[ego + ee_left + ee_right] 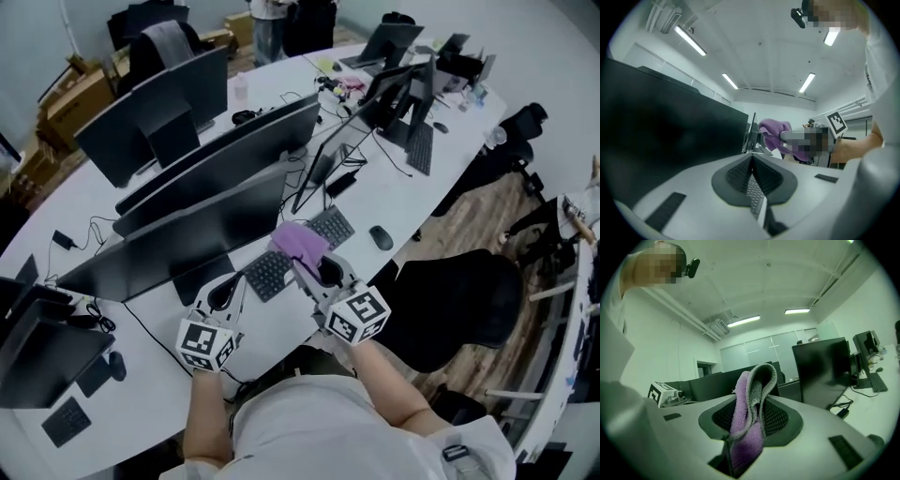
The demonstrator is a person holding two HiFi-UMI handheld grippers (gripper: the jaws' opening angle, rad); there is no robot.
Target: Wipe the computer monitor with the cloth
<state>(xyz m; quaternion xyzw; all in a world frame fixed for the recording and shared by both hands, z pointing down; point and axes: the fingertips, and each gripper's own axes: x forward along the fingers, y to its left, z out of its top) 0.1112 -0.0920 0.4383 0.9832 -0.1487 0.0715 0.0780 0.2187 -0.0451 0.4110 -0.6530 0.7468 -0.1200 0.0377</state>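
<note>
A curved white desk carried a black keyboard with a black mouse near it. A second keyboard lay farther along. A black office chair stood at the desk's edge on wood flooring. Cardboard boxes sat beyond the far side.

Purple cloth pinched between hand-held gripper jaws

Keyboard middle hidden behind cloth and right gripper. Cloth's lower end buried between jaws. Monitor cut off at left gripper view's left edge.
</note>
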